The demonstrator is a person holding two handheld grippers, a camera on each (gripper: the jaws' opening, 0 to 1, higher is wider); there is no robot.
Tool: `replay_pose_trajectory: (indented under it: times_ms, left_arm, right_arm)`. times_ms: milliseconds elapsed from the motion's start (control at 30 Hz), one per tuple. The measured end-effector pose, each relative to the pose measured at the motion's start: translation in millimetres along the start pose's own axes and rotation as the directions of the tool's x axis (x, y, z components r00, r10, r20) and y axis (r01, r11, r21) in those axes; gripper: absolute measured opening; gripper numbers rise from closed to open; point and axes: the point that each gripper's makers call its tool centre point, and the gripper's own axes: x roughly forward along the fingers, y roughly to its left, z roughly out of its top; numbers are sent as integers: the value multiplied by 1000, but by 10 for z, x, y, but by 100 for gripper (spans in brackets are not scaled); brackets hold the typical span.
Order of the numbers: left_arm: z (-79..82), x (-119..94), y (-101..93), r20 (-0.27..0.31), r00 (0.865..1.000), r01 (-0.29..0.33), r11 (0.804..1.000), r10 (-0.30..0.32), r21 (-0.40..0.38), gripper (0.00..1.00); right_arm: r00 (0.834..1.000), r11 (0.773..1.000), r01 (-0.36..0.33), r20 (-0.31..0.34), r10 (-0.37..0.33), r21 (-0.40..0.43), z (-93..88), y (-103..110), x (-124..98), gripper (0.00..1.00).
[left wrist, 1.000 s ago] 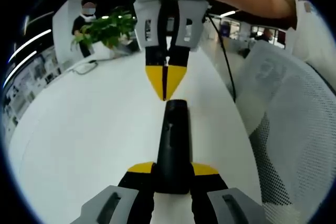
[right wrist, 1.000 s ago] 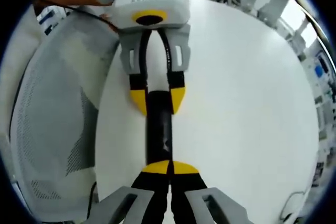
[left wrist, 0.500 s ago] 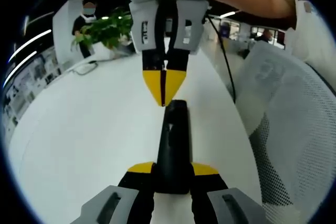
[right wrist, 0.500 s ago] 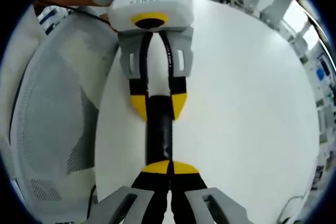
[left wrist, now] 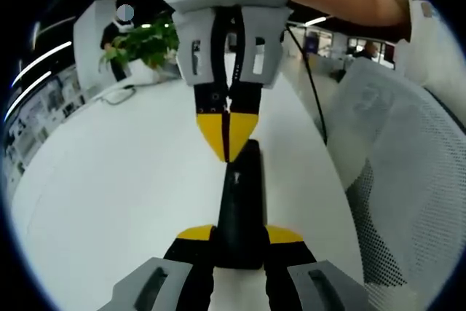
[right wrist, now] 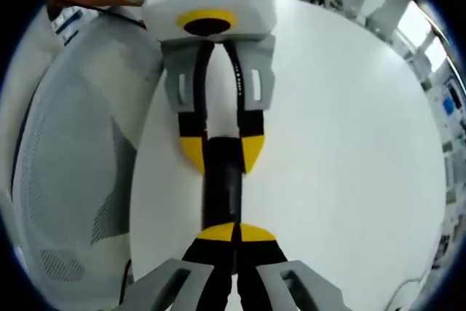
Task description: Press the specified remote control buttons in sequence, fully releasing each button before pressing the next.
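Left gripper (left wrist: 231,242): jaws clamped on the near end of the black remote control (left wrist: 239,209), one yellow pad on each long side. The remote runs straight ahead of the claw, over the white table (left wrist: 109,194).

Right gripper (left wrist: 228,136): jaws pressed together into one yellow wedge, nothing between them. In the left gripper view its tip sits over the far end of the remote, seemingly at or just above the top face; actual contact cannot be told. In the right gripper view the remote lies directly ahead of the closed tips, with the left gripper holding its far end.

Handling, as a judgement: the remote looks a slim, rigid plastic bar, light, with smooth sides, likely to slip or pivot if pushed off-centre. The side grip at one end suits it, leaving the button face open. A press at the free end levers against that grip, so the push wants to go straight down, gently, then lift fully clear.

A mesh chair (left wrist: 408,180) stands right of the left claw, beside the table edge.
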Motion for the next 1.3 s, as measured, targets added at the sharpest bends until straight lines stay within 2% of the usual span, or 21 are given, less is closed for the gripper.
replay_pose_trajectory:
  times_ms: [833, 1300]
  left_arm:
    - [-3, 0, 8, 7, 1000, 3, 1000, -3, 2, 24]
    - [-2, 1, 15, 13, 1000, 3, 1000, -3, 1, 24]
  right_arm:
    - [999, 999, -35, -22, 35, -6, -3, 34, 162, 0]
    - [993, 995, -96, -66, 96, 5, -10, 2, 185, 0]
